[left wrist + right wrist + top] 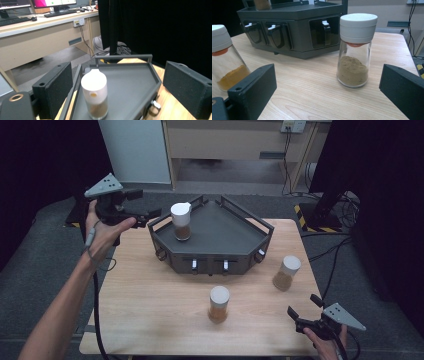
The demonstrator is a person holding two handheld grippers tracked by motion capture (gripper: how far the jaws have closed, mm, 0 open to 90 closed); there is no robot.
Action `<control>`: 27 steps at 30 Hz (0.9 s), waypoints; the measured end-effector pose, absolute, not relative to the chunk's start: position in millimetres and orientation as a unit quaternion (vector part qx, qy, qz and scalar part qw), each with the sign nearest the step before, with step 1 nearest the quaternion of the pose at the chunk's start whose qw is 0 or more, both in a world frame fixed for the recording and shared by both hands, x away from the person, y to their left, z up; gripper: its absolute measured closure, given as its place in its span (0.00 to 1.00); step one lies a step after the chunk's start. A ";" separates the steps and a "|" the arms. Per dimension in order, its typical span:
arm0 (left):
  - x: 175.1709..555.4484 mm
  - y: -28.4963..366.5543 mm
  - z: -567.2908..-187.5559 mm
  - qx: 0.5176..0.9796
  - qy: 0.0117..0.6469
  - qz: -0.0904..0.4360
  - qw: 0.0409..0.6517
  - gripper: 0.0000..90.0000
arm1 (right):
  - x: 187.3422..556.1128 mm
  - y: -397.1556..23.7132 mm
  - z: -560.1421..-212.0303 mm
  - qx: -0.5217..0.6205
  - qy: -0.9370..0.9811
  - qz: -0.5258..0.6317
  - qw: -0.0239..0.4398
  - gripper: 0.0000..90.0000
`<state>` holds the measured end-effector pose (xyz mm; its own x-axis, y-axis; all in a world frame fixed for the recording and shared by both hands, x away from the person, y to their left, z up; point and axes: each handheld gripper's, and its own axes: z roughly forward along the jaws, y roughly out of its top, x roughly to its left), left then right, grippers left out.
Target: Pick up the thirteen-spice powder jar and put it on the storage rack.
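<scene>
Since one spice jar (181, 221) already stood upright on the dark tray (225, 227), the left gripper (150, 215) hung just beside it, jaws apart and empty, while the right gripper (304, 311) waited wide open facing a jar on the table (354, 50), probably next up.

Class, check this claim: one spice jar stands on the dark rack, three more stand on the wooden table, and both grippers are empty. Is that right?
Not quite: the high view shows two on the wooden table, the orange-filled jar and the brown-filled jar. One jar stands on the dark rack; both grippers are empty.
</scene>
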<state>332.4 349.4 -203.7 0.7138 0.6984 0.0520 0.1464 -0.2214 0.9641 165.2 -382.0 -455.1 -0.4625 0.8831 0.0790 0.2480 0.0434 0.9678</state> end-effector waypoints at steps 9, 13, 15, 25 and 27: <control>292.2 368.3 -228.2 0.730 0.278 0.248 0.573 0.08 | 165.1 -380.6 -454.6 0.429 0.661 0.541 0.294 0.02; 273.9 375.3 -241.1 0.725 0.280 0.253 0.576 0.08 | 164.8 -380.3 -454.5 0.430 0.661 0.541 0.294 0.02; 266.4 377.7 -246.8 0.724 0.281 0.255 0.576 0.08 | 165.2 -380.3 -454.5 0.429 0.661 0.540 0.294 0.02; 237.9 386.2 -292.1 0.718 0.305 0.259 0.569 0.08 | 164.4 -379.7 -454.1 0.430 0.661 0.540 0.295 0.02; 234.2 389.7 -303.9 0.714 0.310 0.251 0.575 0.08 | 164.4 -379.6 -454.0 0.430 0.661 0.540 0.296 0.02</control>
<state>234.2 389.7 -303.9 0.6817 0.7317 0.0024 0.1538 -0.1465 0.9772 164.4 -379.6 -454.0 -0.4560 0.8870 0.0729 0.2489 0.0485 0.9673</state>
